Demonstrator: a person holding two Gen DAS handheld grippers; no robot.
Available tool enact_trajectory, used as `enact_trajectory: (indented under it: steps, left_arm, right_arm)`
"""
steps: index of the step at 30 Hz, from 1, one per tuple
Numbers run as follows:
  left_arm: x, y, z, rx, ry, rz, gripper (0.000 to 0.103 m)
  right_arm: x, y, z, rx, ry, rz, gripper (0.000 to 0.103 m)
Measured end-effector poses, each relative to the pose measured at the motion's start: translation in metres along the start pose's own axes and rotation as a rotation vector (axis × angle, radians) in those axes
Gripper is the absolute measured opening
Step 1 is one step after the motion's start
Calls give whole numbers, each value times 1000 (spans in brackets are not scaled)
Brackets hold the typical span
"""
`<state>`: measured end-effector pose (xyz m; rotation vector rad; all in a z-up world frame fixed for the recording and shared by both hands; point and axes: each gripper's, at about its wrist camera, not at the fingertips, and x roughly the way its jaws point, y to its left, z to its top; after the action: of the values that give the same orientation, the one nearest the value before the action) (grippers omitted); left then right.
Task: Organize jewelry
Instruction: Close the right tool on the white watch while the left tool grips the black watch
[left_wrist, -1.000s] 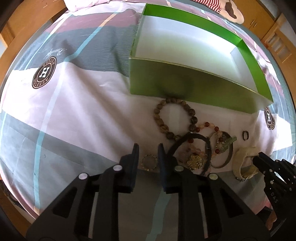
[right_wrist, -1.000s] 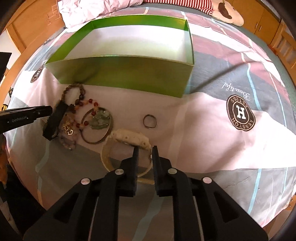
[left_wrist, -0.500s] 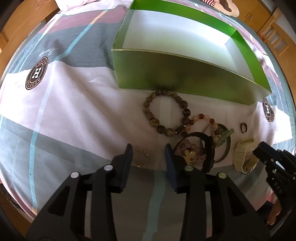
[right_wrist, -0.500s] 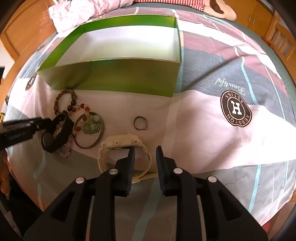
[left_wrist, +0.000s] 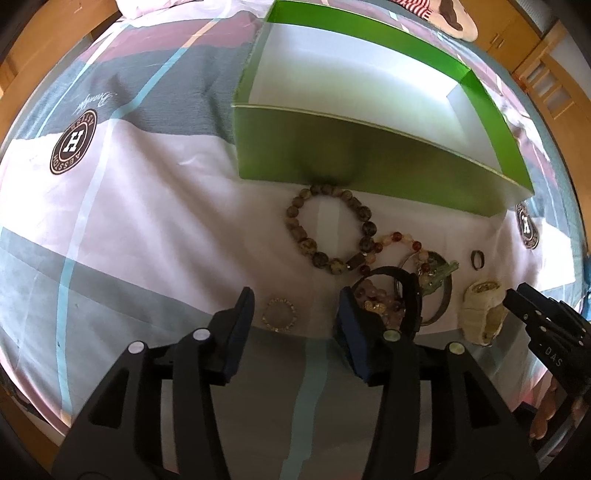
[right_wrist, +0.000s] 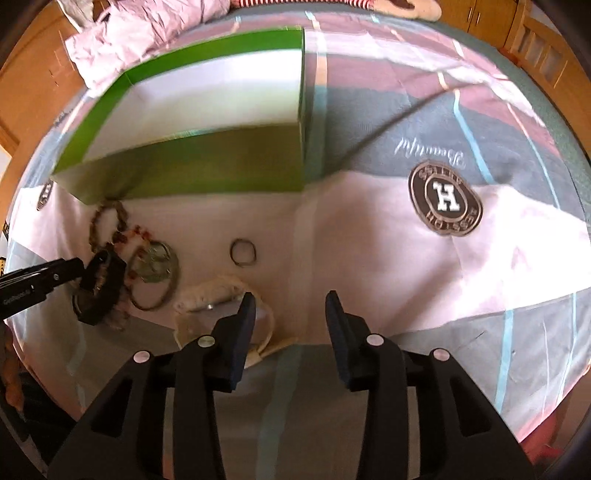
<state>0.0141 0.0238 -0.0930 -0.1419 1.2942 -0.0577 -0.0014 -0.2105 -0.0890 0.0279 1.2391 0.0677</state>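
Bedroom scene, wood furniture around a bed; patchwork sheet (left_wrist: 147, 229) with round H logos serves as the work surface. Green box (left_wrist: 332, 155) sits open-topped and looks bare inside, right behind the jewelry, probably so each piece travels a short way. None of the pieces are in it yet, so sorting looks barely begun.

Left to right in the left wrist view: left gripper (left_wrist: 295, 310) with jaws spread wide, holding nothing, small sparkly ring bracelet (left_wrist: 279, 313) lying on the sheet between its fingers, so likely the next pick. Brown bead bracelet (left_wrist: 328, 232) lies just in front of the box wall. Red bead string (left_wrist: 399, 240) touches it and overlaps a metal bangle (left_wrist: 441, 295) with a green pendant (left_wrist: 439, 271). Black band (left_wrist: 406, 295) sits over a tangle of pale beads. Small dark ring (left_wrist: 477, 259) lies apart. Cream watch (left_wrist: 482, 310) is furthest right.

Right gripper (right_wrist: 290, 314) also wide open and empty, left finger over the watch strap, its gap over bare sheet; view is blurred.
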Motion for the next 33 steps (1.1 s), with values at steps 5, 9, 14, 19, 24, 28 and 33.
enact_trajectory:
  steps: [5,9,14,19,24,28,33]
  left_arm:
    - [6,-2,2,-6,9,20,49]
    - [7,1,5,-25,8,20,60]
    - [8,5,3,-23,16,24,60]
    - [16,1,0,-4,27,46,56]
    - [20,0,0,-3,38,45,55]
    - [17,11,3,-53,47,-12,56]
    - [13,20,4,-62,41,-54,58]
  right_arm:
    - [10,1,-4,-11,41,1,40]
    - [9,1,-6,-18,37,4,40]
    - [10,1,-6,-17,42,-1,40]
    - [17,9,-6,-36,30,-9,40]
    - [21,23,-10,-64,36,-5,40]
    - [21,25,-8,-57,44,3,40]
    - [24,22,-8,-48,45,5,40]
